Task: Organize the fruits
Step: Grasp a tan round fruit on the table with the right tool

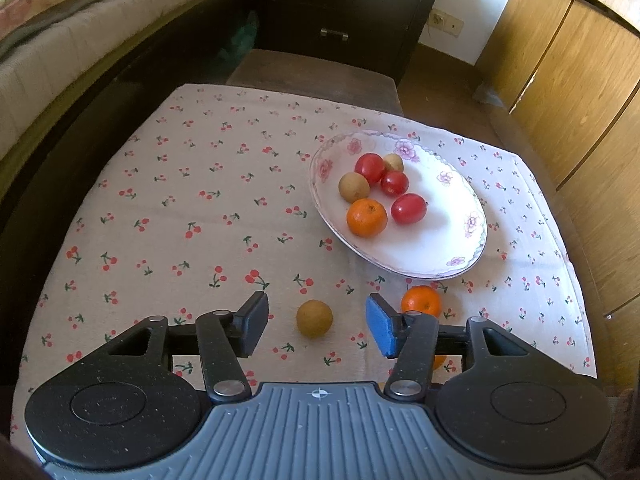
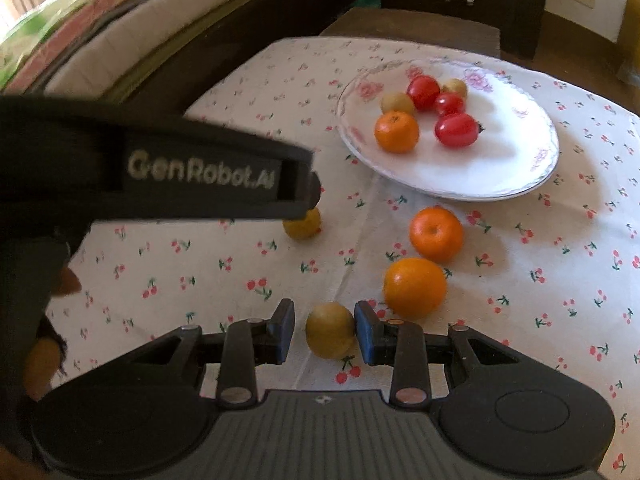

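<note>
Two handheld grippers work over a cherry-print tablecloth (image 1: 192,184), gathering loose fruit toward a floral plate (image 1: 452,240).

Six fruits already sit on the plate; two oranges (image 2: 435,233) and two brown fruits lie on the cloth nearby. Left gripper (image 1: 316,322), fingers spread, straddles one round, matte brown fruit (image 1: 314,318) without touching. Right gripper (image 2: 325,330) brackets the other brown fruit (image 2: 330,335): the right pad touches, the left shows a gap, likely closing to lift.

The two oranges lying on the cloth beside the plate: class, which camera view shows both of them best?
The right wrist view: the far orange and near orange both sit whole and unblocked on the cloth. In the left wrist view, the left tool hides most of them; only slivers show.
</note>
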Demonstrator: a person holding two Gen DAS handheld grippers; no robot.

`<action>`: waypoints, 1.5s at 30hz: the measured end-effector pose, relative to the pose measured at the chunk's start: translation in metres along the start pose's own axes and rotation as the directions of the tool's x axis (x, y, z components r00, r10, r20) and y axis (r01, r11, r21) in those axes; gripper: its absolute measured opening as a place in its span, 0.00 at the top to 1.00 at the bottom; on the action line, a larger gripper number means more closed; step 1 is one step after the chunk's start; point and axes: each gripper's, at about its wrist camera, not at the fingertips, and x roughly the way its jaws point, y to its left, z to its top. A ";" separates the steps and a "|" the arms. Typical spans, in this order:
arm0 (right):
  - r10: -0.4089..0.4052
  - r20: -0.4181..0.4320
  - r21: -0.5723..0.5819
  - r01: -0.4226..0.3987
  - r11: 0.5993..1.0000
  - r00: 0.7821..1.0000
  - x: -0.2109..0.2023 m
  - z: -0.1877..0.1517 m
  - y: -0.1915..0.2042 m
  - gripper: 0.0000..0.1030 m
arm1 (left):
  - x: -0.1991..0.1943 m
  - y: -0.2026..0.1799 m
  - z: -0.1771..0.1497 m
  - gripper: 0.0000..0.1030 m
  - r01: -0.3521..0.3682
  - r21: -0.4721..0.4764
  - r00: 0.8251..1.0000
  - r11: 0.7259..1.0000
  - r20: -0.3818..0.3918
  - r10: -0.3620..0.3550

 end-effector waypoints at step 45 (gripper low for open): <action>-0.058 -0.021 -0.001 0.058 0.998 0.998 -0.039 -0.035 -0.037 0.72 | 0.034 -0.018 -0.017 0.69 -0.065 0.095 0.995 0.993 -0.073 0.072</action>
